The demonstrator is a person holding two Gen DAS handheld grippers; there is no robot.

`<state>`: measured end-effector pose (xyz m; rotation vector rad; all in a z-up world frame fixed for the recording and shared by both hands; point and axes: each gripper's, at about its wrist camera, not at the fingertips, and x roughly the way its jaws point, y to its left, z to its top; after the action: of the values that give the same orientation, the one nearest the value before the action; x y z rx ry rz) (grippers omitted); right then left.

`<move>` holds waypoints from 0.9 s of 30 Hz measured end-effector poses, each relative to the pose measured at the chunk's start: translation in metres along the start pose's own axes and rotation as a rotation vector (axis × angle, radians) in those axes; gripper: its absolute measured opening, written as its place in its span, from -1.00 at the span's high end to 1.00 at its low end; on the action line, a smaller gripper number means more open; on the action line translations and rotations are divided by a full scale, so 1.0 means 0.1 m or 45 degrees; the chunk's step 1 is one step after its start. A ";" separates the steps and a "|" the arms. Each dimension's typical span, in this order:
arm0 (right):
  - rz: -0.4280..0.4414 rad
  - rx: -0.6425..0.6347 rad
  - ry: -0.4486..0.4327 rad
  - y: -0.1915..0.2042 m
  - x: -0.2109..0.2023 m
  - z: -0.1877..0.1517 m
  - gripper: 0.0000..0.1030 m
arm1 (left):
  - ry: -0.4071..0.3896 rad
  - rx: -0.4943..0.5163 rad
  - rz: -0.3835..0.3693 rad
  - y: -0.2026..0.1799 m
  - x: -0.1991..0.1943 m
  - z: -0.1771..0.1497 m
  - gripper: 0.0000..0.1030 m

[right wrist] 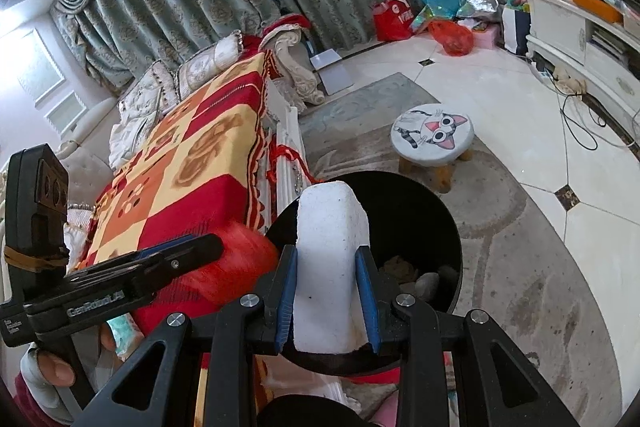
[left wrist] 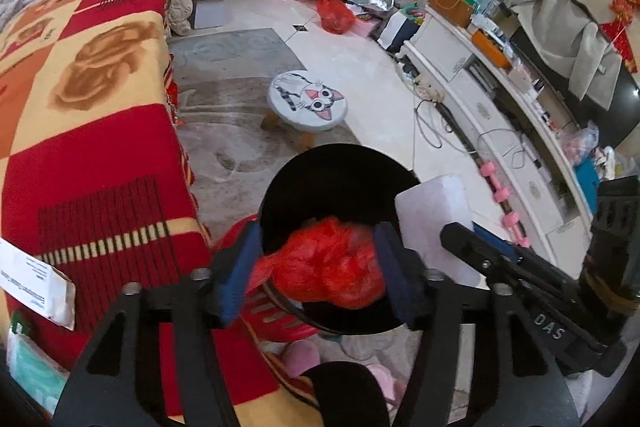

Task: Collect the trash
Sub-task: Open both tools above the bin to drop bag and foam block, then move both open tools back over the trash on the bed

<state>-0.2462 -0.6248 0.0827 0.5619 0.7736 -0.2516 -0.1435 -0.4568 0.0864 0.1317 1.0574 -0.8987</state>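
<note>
Over the black bin [left wrist: 304, 187], twelve o'clock: left claw [left wrist: 316, 267] slack around red wad [left wrist: 328, 267] — right claw [right wrist: 328, 291] pinches foam block [right wrist: 330, 267]; you release next.

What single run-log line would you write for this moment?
left gripper: open around red bag wad | right gripper: shut on white foam block | both above black bin

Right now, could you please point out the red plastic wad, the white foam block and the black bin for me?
red plastic wad [left wrist: 328, 263]: left wrist view, its crumpled middle.
white foam block [right wrist: 330, 259]: right wrist view, its front face.
black bin [right wrist: 420, 211]: right wrist view, its inner wall.
</note>
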 end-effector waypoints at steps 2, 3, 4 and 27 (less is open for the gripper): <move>-0.005 0.007 0.001 -0.01 0.01 0.00 0.25 | -0.007 0.001 0.005 0.00 -0.03 0.00 -0.20; -0.006 0.007 0.005 -0.01 0.02 0.00 0.25 | -0.007 0.002 0.013 0.01 -0.04 -0.01 -0.20; -0.006 0.007 0.011 -0.01 0.03 0.00 0.24 | -0.008 0.002 0.018 0.01 -0.05 -0.01 -0.20; 0.037 -0.130 0.081 0.58 0.09 -0.15 0.20 | -0.151 -0.001 0.263 0.28 -0.69 -0.27 -0.20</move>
<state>-0.2252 -0.5685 0.0900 0.4860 0.8347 -0.1669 -0.1559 -0.3860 0.1183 0.1817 0.9159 -0.7108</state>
